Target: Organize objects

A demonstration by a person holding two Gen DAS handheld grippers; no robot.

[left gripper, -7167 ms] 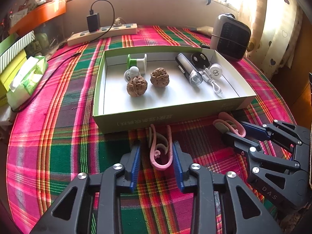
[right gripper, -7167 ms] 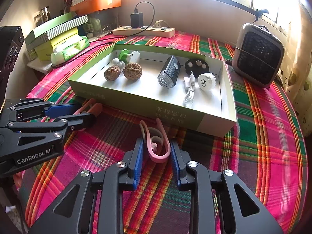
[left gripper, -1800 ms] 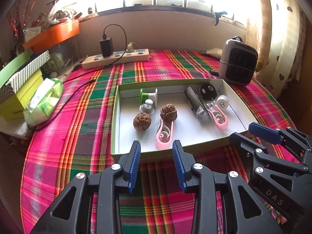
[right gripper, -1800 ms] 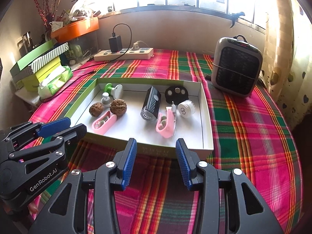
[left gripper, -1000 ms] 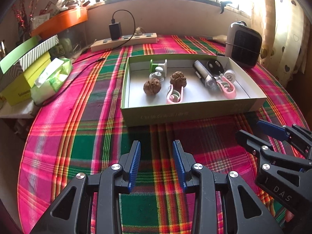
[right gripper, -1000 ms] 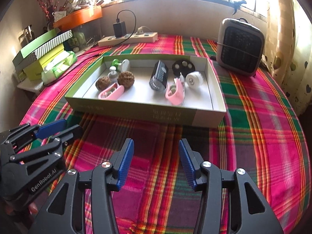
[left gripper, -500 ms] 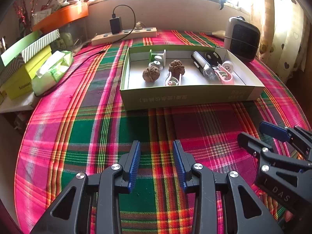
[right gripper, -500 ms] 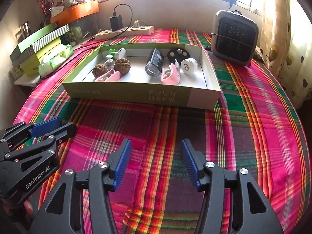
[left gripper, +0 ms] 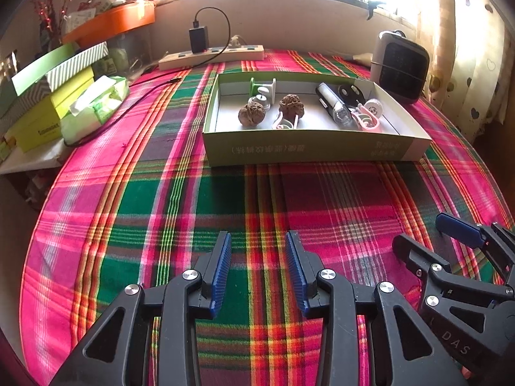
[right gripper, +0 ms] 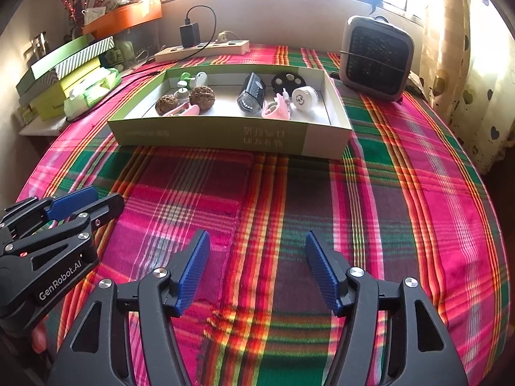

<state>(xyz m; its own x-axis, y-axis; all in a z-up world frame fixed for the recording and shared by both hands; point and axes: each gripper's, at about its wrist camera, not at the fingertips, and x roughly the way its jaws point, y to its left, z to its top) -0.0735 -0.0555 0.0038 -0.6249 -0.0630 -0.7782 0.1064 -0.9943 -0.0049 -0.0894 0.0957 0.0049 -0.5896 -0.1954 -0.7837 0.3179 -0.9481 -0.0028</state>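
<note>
Low over tablecloth (left gripper: 154, 212), both grippers (left gripper: 257, 263) (right gripper: 254, 267) empty, fingers apart

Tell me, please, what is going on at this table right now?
A person is tidying small items into a shallow green box with two handheld grippers. Both pink clips lie inside it, beside two walnuts, a dark cylinder and a white round piece. The left gripper and the right gripper are open and empty, over the plaid cloth on the near side of the box.
</note>
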